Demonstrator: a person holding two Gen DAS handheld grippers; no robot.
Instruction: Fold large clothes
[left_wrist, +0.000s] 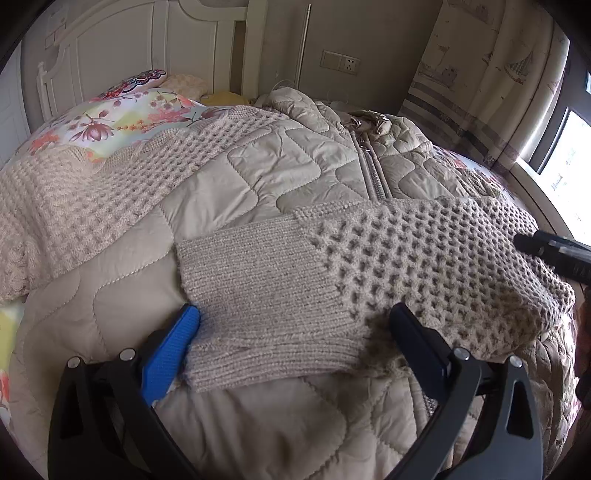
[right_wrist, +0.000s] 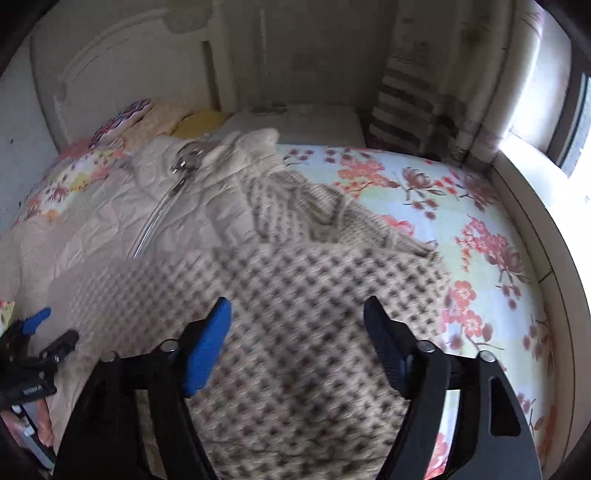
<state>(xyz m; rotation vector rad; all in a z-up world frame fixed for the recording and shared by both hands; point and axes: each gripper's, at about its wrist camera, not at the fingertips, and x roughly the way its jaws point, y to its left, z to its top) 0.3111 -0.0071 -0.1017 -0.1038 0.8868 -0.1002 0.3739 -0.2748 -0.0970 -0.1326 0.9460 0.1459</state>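
On the bed (left_wrist: 122, 110), with its flowered sheet, a beige quilted jacket (left_wrist: 258, 177) lies spread flat, zip up the middle, collar toward the far headboard (left_wrist: 110, 44). Its far left knit sleeve (left_wrist: 92, 199) stretches out toward the left edge of the bed; the other sleeve (left_wrist: 332, 280), waffle-knit with a ribbed cuff, is laid across the jacket's near front, cuff pointing left.

The left gripper (left_wrist: 295, 314) stands wide open over that ribbed cuff. Its blue-padded finger (left_wrist: 177, 343) sits just at the cuff's left edge and the dark finger (left_wrist: 413, 332) comes down where the ribbing meets the waffle knit, so the cuff lies between the jaws without being pinched (whether the tips actually press the fabric, I cannot tell).

Further right, the right gripper (right_wrist: 297, 317) hangs over the waffle-knit upper part of the same sleeve, near the jacket's right shoulder. Its jaws are spread wide too, with nothing caught between them; the knit lies beneath them, and its own view is smeared with motion blur. From the left wrist view only a black tip of it (left_wrist: 554, 254) pokes in at the right edge, just over the sleeve.

Beyond the jacket's right side the bare flowered sheet runs to the windowsill (right_wrist: 535, 229) and the curtain (left_wrist: 480, 74).
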